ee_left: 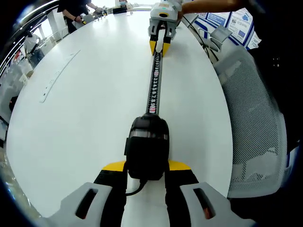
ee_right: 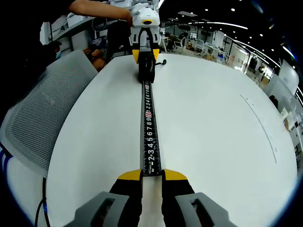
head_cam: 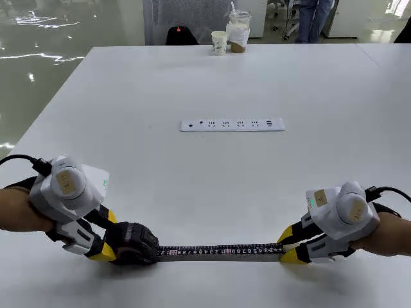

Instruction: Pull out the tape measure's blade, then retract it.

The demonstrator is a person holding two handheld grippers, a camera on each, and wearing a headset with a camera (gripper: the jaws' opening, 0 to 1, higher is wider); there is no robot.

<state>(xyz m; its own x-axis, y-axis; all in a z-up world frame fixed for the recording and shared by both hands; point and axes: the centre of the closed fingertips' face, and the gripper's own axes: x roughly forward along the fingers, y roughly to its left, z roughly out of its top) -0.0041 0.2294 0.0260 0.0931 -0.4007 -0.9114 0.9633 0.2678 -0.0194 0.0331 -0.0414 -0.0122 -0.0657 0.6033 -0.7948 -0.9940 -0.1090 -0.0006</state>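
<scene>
Black, rubber-cased tape measure (ee_left: 148,146) lies along the near edge of the white table (head_cam: 225,179); the yellow-tipped left gripper (ee_left: 147,166) clamps its body, likely so the case cannot slide under the pull; the right gripper (ee_right: 151,176) is pinched on the free end of the dark, numbered steel blade (ee_right: 149,127), holding it taut and flat on the surface; the blade runs straight between them, white numerals readable, partly drawn out; retraction seems not yet begun.

An open-plan office: a large white table (head_cam: 308,90) carrying a power strip (head_cam: 232,124) and a paper cup (head_cam: 219,42), a mesh office chair (ee_right: 42,118) beside it, more desks (ee_right: 203,45) under ceiling spotlights (ee_right: 233,9).
</scene>
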